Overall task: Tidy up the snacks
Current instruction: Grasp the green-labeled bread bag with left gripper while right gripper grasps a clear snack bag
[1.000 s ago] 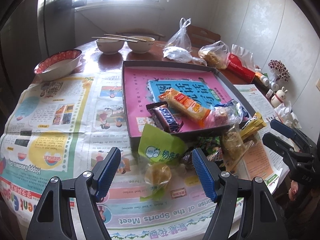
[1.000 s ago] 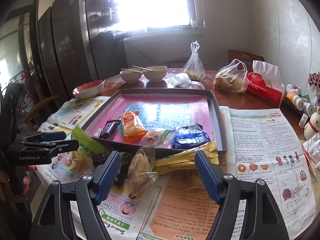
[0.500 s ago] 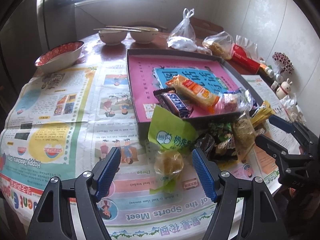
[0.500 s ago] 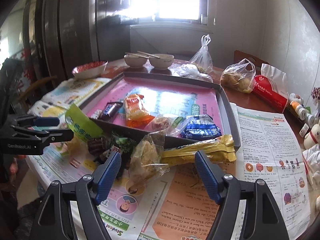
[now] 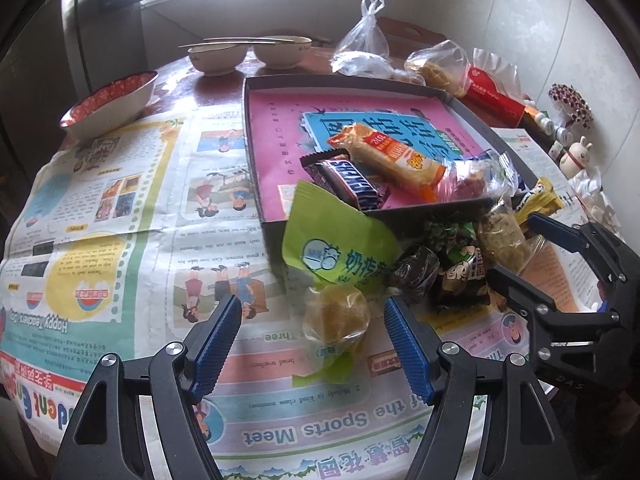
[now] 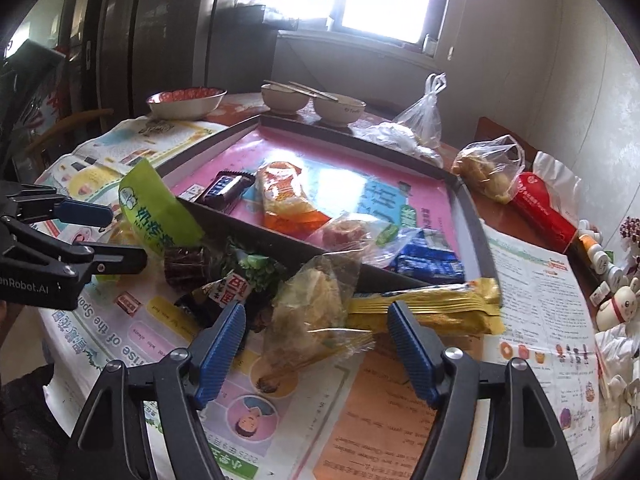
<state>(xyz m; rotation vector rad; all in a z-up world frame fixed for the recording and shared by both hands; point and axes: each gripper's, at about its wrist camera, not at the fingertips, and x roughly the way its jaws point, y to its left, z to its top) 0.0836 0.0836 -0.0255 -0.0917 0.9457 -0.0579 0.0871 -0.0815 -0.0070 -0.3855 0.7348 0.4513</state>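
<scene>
A: What crowds the bench (image 5: 224, 84)?

B: Newspaper (image 5: 120, 216) covers most of it; a shallow dark tray (image 5: 256, 160) with a pink lining sits in the middle; behind it stand two pale bowls (image 5: 218, 58) with chopsticks laid across, a red-patterned bowl (image 5: 108, 100) to the left, and knotted plastic bags (image 5: 362, 52) and a red tissue pack (image 5: 494, 98) to the right; small bottles and a rabbit figurine (image 5: 576, 156) line the wall side.

A: And inside the tray?

B: A dark chocolate bar (image 5: 348, 184), an orange biscuit pack (image 5: 390, 156) partly across it, a clear-wrapped pinkish sweet (image 5: 468, 188) and, in the right wrist view, a blue packet (image 6: 428, 260) at the near corner.

A: Where are the loose snacks?

B: Heaped against the tray's near wall; a green pouch (image 5: 340, 248) leans on the rim; a brown wrapped sweet (image 5: 414, 272) and a dark packet (image 5: 464, 276) lie just beside it; a yellow bar (image 6: 424, 308) lies along the wall.

A: The left hand-held gripper (image 5: 312, 344)?

B: Spread wide, holding nothing; a clear-wrapped yellow pastry (image 5: 336, 312) lies between its blue pads, nearer the right one; whether that pad touches the wrapper I cannot tell; the green pouch stands just beyond.

A: The right hand-held gripper (image 6: 316, 340)?

B: Wide as well, empty; a clear bag of pale yellow snack (image 6: 316, 304) sits between its fingers; the yellow bar's end is close by its right finger (image 6: 408, 352); the dark packet is near the left one.
</scene>
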